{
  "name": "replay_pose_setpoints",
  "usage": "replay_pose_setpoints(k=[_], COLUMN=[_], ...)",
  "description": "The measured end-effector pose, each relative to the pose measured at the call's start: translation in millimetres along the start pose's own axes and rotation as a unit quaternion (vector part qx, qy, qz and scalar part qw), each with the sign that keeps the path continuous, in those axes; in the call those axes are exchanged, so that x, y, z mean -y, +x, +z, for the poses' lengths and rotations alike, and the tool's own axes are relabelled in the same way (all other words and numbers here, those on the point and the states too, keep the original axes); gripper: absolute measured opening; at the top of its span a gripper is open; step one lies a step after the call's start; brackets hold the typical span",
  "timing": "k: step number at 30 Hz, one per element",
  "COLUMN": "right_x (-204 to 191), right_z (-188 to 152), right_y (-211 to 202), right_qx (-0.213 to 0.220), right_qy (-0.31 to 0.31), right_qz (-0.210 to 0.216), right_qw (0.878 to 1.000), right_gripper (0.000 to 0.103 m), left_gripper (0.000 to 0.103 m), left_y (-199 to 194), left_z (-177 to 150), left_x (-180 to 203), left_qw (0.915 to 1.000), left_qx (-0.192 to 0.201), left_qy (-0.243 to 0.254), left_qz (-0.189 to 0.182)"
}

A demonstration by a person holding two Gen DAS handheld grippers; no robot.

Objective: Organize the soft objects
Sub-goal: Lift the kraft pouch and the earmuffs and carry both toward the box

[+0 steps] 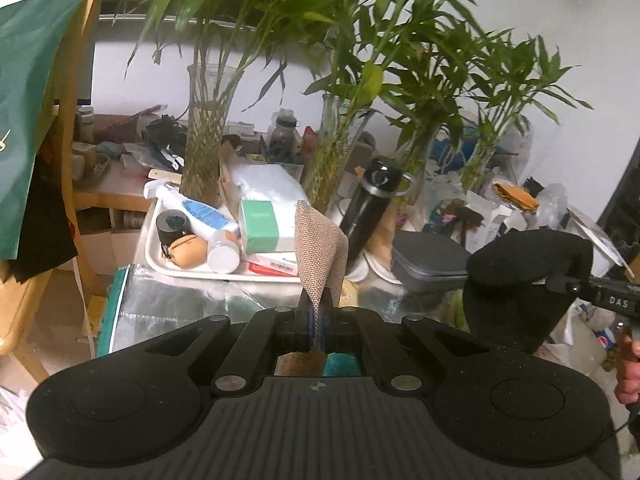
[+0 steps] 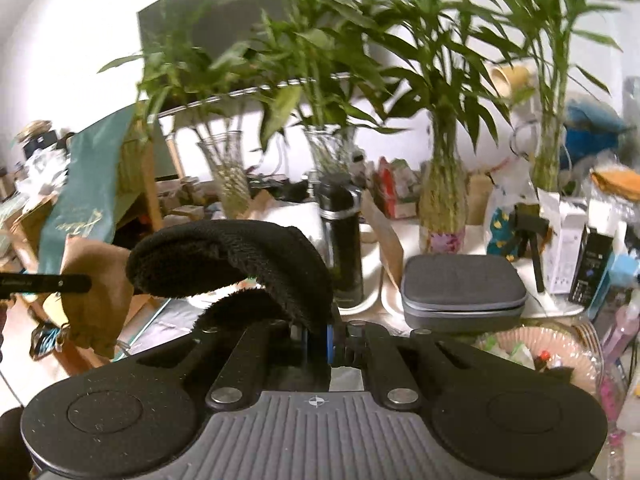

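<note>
My left gripper [image 1: 316, 320] is shut on a tan woven cloth pouch [image 1: 318, 250], whose top stands up above the jaws over the silver foil surface [image 1: 168, 300]. In the right wrist view the same pouch [image 2: 96, 280] hangs at the left from the other gripper's tip. My right gripper [image 2: 318, 338] is shut on a black fleece cloth [image 2: 240, 264] that arches up and to the left. In the left wrist view the black cloth [image 1: 524, 280] hangs at the right, held by the right gripper [image 1: 560, 282].
A white tray [image 1: 160, 256] holds bottles and boxes. Glass vases of bamboo [image 1: 204, 152] stand behind it. A black flask [image 1: 372, 208] and a grey zip case [image 1: 432, 264] sit mid-table. A green bag [image 1: 28, 120] hangs on a wooden chair at left. A basket [image 2: 560, 356] is at right.
</note>
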State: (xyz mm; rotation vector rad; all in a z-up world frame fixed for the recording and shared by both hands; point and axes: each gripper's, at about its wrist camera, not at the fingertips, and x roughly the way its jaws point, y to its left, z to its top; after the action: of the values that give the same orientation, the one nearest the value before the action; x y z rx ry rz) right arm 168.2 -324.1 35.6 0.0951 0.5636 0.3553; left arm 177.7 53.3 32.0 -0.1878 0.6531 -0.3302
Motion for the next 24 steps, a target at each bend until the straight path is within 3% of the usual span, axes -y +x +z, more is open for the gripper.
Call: replay_pose_setpoints(k=[10,16,24], right_x=[-29.4,-38.0,-45.4], right_z=[-15.6,-23.4,-34.9], right_y=[-38.5,-54.5,-63.7], right_qx=[-0.002,-0.008,-0.016], right_qy=[-0.05,-0.064,-0.07], right_qz=[0.022,0.03,0.035], right_qw=[0.999,0.997,0.997], right_gripper=[0.011,0.011,0.011], left_gripper=[0.002,0.002,0.006], left_y=[-43.2,-50.9,-37.3], left_z=[-10.2,-25.5,-51.0], left_x=[37.4,53.8,52.5], left_qw=[0.9996,0.9966,0.9857], left_qx=[-0.025,-0.08,-0.158], left_qy=[0.009,-0.005,-0.052], left_qz=[-0.012,-0.015,-0.03])
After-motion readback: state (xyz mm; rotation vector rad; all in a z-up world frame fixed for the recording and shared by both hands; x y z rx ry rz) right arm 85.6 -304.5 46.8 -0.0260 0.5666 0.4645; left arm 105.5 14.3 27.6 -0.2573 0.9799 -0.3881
